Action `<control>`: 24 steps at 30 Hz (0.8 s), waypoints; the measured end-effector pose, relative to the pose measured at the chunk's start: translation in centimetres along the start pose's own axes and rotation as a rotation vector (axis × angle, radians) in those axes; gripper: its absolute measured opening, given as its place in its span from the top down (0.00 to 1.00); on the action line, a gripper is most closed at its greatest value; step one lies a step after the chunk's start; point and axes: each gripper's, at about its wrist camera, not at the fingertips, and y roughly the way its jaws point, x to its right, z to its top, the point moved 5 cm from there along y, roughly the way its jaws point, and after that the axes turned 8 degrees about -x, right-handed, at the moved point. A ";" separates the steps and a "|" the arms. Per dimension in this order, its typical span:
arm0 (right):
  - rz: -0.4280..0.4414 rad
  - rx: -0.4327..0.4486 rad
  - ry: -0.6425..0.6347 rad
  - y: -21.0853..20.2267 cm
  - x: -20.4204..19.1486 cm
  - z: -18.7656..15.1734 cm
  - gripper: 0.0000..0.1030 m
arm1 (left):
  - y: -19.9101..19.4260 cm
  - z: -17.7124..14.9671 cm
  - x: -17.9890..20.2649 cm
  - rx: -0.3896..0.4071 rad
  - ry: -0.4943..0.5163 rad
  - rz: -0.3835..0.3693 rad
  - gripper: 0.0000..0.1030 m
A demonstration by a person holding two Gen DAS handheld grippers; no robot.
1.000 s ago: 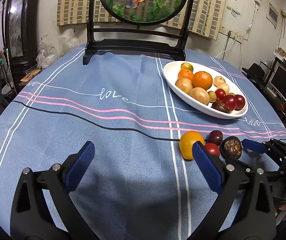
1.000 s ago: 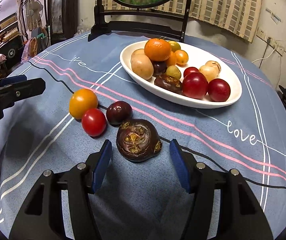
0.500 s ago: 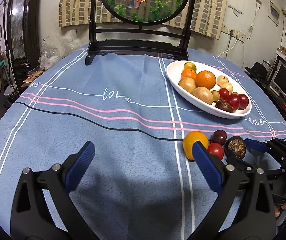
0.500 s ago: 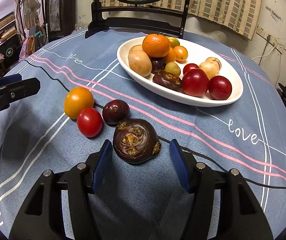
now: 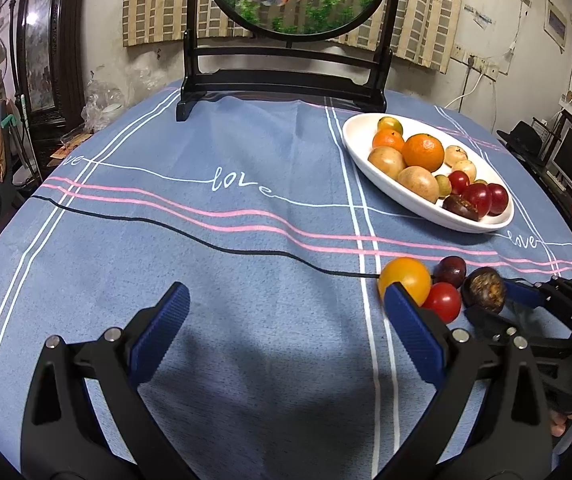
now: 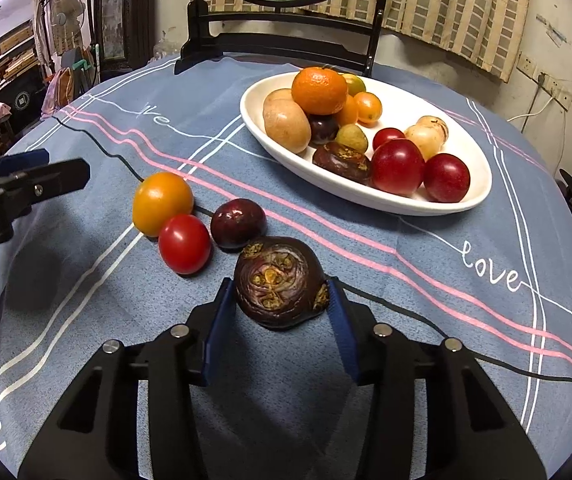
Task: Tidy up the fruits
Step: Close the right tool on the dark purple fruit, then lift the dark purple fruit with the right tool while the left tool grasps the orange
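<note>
blue tablecloth (image 6: 425,320), gripped dark fruit (image 6: 280,282)

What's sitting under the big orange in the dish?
The big orange rests on other fruit in the white dish: a tan potato-like fruit to its left and a dark purple fruit beneath. A smaller orange fruit is wedged behind, mostly covered.

Four loose fruits (image 6: 184,243) on the counter (image 6: 465,320), one white dish (image 6: 473,194) (piled with fruit), two tools (image 6: 280,294).
</note>
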 end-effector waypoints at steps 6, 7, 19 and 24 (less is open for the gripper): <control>-0.001 0.058 0.111 -1.4 2.2 0.1 0.55 | 0.2 -0.1 0.1 -0.003 0.007 -0.001 0.03; 0.005 0.069 0.140 -1.8 2.7 0.2 0.55 | 0.3 -0.1 0.3 -0.007 0.015 -0.013 0.03; 0.036 0.127 0.281 -4.1 4.7 0.3 0.55 | 1.3 0.2 4.2 -0.070 0.114 -0.245 0.25; 0.032 0.116 0.281 -3.9 4.6 0.3 0.55 | 2.3 0.8 5.1 -0.106 0.083 -0.294 0.43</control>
